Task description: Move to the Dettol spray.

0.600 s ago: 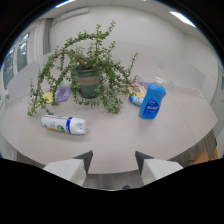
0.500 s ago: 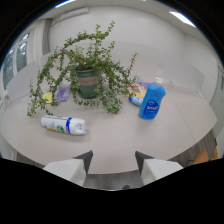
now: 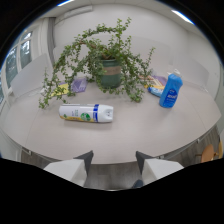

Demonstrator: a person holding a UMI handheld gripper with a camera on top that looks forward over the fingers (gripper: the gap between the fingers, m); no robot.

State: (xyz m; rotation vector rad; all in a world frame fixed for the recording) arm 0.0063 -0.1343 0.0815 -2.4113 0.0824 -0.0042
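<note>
White surface point(image 3: 125, 135) carries a potted plant point(image 3: 107, 62); the Dettol spray point(image 3: 86, 113) lies flat before it, well beyond the spread, empty jaws of the gripper point(image 3: 114, 161).

Readable text: none | white spray can point(image 3: 86, 113) lying on its side on the table point(image 3: 125, 140): label print too small to read | blue bottle point(image 3: 170, 91) standing far right: label marks not legible | flat packets by the potted plant point(image 3: 107, 62): print unreadable

Dettol spray point(image 3: 86, 113) flat beyond hand-held gripper point(image 3: 114, 160), apparently open.
</note>
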